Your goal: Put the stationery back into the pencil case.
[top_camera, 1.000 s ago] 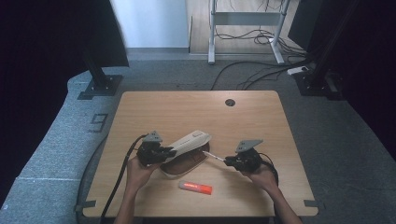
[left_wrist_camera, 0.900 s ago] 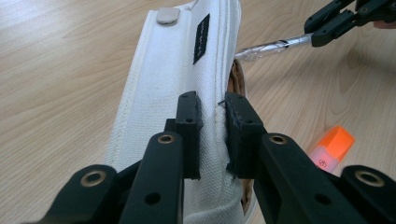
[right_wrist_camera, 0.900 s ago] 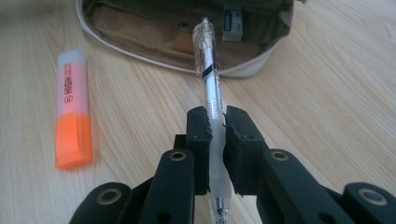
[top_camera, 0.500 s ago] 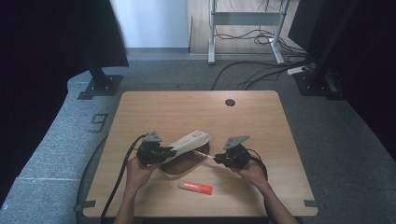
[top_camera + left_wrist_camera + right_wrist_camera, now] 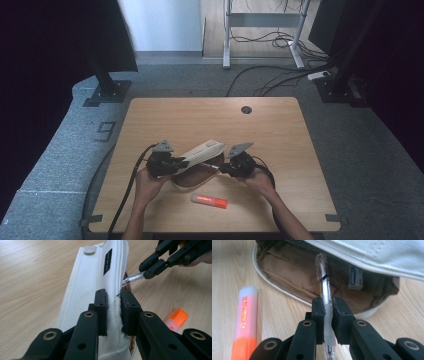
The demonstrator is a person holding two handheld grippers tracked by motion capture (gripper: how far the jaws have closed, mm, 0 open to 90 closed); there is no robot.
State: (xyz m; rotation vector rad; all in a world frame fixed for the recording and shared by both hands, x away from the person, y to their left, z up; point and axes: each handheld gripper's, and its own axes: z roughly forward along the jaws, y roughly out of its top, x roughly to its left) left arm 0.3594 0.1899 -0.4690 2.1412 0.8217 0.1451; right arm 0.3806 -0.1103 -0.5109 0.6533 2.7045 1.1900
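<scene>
**A:** From the high view, what are you doing with the left tongs?

**B:** You have them clenched on the flap of the white pencil case, lifting it so the mouth gapes toward your right hand. I'd say that is the whole reason for the hold: the flap would drop over the opening otherwise. The right tongs sit at that opening, near the front middle of the bench.

**A:** Anything else around?

**B:** An orange highlighter lies just in front of the case, apart from both hands. A round cable hole sits far back, well out of the way.

**A:** And the left gripper view?

**B:** Your tongs pinch the case along its zipped edge, cloth puckered between the pads. A snap button shows at the far end. Beyond, the other tongs bring a clear pen in under the lifted flap.

**A:** The right gripper view?

**B:** Your tongs are grasping the pen by its middle, capped end forward, already over the tan lining of the case. A white eraser lies inside on the right. The highlighter rests beside the rim on the left, clear of the pen's path. To my eye, only the overhanging flap could catch the cap, so keep it raised
</scene>
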